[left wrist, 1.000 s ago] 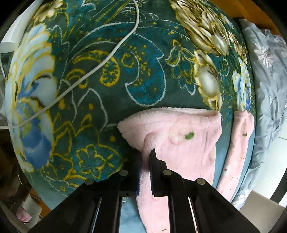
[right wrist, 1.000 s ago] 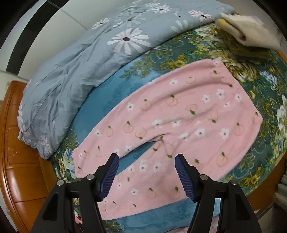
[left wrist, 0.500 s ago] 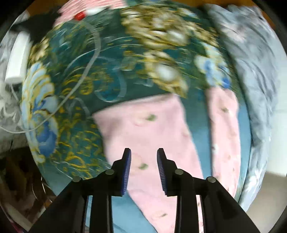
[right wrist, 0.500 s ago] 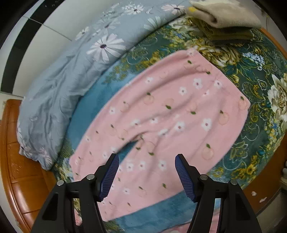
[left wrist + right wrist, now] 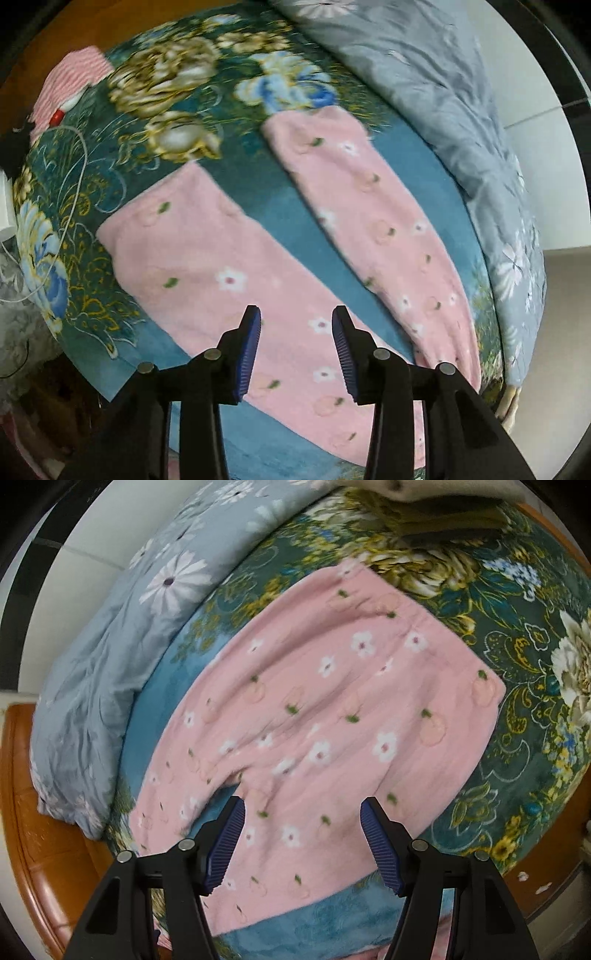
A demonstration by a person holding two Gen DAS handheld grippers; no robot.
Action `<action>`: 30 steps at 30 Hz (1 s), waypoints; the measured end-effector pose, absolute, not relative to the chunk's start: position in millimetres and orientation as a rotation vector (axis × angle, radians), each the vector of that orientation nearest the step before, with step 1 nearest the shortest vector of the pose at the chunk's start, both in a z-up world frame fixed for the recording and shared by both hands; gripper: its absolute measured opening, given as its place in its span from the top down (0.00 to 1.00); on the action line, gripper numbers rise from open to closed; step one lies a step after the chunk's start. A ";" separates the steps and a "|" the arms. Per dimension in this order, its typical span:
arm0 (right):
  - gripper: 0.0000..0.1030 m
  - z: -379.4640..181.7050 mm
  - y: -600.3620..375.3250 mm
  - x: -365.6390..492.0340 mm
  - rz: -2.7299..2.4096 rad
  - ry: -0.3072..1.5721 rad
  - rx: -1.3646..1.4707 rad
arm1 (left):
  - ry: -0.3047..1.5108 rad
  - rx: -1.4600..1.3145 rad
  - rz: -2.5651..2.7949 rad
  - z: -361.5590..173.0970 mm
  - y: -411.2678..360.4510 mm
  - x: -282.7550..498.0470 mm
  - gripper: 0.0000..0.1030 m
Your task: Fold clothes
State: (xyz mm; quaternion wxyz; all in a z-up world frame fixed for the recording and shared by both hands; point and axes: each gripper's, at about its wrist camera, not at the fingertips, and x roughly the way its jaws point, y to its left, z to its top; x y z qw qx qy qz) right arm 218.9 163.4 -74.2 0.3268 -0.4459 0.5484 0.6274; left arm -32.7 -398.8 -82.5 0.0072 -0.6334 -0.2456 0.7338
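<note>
Pink fleece pants with flower and peach prints lie spread flat on a teal floral blanket. The left wrist view shows both legs (image 5: pixel 207 258) apart, cuffs pointing away. My left gripper (image 5: pixel 295 332) is open and empty above the nearer leg. The right wrist view shows the waist and seat of the pants (image 5: pixel 332 716). My right gripper (image 5: pixel 303 827) is open and empty above the crotch area.
A grey-blue daisy quilt (image 5: pixel 461 110) (image 5: pixel 122 635) lies bunched along one side of the bed. Folded beige and olive cloth (image 5: pixel 436 509) sits past the waistband. A white cable (image 5: pixel 70 199) and striped pink cloth (image 5: pixel 70 81) lie near the bed edge. The wooden bed frame (image 5: pixel 33 812) borders the mattress.
My left gripper let go of the pant-leg cuff, opened and pulled back, so both legs show. My right gripper stayed open and moved closer over the pants' seat.
</note>
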 end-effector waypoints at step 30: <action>0.95 -251.3 259.4 371.0 1.186 1.657 -0.965 | -0.497 -2.127 2.347 -65.2 -292.6 18.7 0.60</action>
